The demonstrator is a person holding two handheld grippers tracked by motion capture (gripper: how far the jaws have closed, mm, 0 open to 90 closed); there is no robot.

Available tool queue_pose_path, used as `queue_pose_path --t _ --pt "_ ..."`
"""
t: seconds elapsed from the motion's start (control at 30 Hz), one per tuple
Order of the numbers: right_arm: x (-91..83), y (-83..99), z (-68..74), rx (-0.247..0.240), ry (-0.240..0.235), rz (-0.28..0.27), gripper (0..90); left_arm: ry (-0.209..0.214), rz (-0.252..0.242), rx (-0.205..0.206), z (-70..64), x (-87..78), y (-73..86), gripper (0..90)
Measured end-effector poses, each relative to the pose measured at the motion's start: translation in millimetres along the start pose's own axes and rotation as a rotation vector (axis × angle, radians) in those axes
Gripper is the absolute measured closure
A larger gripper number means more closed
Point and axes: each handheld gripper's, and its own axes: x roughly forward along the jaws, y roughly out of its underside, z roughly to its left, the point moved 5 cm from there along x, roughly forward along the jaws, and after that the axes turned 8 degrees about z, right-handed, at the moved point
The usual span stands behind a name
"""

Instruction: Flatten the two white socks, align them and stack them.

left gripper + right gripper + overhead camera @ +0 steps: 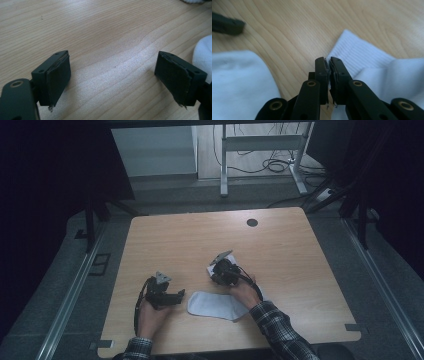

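Note:
A white sock [215, 304] lies flat on the wooden table [200, 235] near the front edge. My left gripper [181, 296] rests just left of the sock's rounded end. Its jaws stand wide open [115, 75] over bare wood, with the sock's edge [203, 57] beside the right-hand jaw. My right gripper [215, 270] is at the sock's far end. There its jaws are shut [329, 60] on the edge of the ribbed cuff [367, 57], and more of the sock [237, 82] shows at lower left.
A round cable hole [252, 222] sits near the table's far edge. Beyond the table are a metal desk frame [260, 142] and cables on the floor [280, 165]. Dark stands flank the table on both sides.

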Motion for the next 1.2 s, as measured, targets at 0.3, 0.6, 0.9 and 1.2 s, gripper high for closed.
queue_pose_path --t 0.3,0.6,0.9,1.2 --pt "-53.5 -36.5 0.2 0.022 -0.041 -0.118 83.8 0.0 -0.005 0.0 0.1 0.3 -0.3 13.7" --pt "-99.8 -68.1 7.2 0.015 -0.067 -0.239 84.3 -0.001 -0.003 0.0 0.2 0.2 -0.3 13.7" --pt "-164.1 -93.6 9.9 0.016 -0.075 -0.395 84.2 0.001 0.002 -0.003 -0.4 -0.2 0.1 13.8" --pt "-167.4 -57.7 -39.7 0.132 -0.017 -0.376 84.0 -0.002 -0.004 -0.003 -0.6 0.4 -0.4 13.7"
